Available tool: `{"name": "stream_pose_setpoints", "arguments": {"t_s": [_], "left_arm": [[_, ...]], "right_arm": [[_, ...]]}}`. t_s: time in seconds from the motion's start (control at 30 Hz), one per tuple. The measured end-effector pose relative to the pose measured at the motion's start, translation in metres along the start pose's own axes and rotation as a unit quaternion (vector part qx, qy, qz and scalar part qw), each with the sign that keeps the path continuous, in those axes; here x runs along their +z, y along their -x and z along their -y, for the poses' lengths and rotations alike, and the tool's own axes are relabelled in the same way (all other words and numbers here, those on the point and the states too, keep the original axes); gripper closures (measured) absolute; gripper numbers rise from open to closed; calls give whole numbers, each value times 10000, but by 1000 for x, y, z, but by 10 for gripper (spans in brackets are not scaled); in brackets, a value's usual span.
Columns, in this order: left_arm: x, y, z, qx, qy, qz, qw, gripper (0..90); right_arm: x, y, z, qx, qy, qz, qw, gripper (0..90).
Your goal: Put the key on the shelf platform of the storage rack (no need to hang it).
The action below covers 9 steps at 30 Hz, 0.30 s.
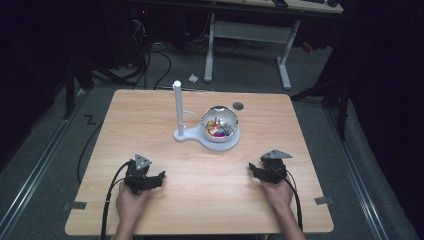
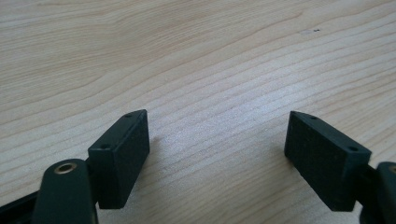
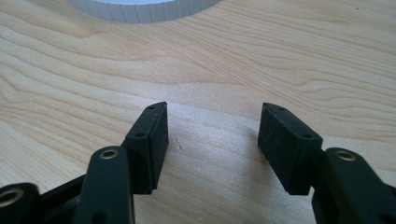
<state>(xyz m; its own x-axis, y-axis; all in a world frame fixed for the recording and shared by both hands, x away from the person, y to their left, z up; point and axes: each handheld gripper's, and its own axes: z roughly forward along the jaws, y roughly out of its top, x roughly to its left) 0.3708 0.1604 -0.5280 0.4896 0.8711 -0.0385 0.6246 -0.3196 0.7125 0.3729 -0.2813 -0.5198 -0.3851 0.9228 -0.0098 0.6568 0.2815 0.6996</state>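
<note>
Small coloured items are heaped in a shiny round metal bowl point(image 1: 219, 123), seated on a white base point(image 1: 186, 134) with an upright white post point(image 1: 177, 107) at mid-tabletop point(image 1: 150, 110). Left hand-held gripper point(image 1: 158, 176) and right hand-held gripper point(image 1: 253, 169) are rested near the front edge, jaws spread and empty, apparently at the ready. Bare wood lies between; the post may obstruct a left-side reach.

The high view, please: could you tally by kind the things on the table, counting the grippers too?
Grippers: 2, left gripper and right gripper
White stand with post: 1
Shiny bowl of small colourful bits: 1
Total: 4
</note>
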Motion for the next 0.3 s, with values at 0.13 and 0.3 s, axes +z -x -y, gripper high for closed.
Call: {"name": "stream_pose_setpoints", "arguments": {"t_s": [0.13, 0.3], "left_arm": [[0, 0, 0, 0, -1, -2, 10000, 226], [0, 0, 0, 1, -1, -1, 10000, 226]], "right_arm": [[0, 0, 0, 31, -11, 34, 10000, 394], [0, 1, 0, 35, -14, 40, 10000, 393]]}}
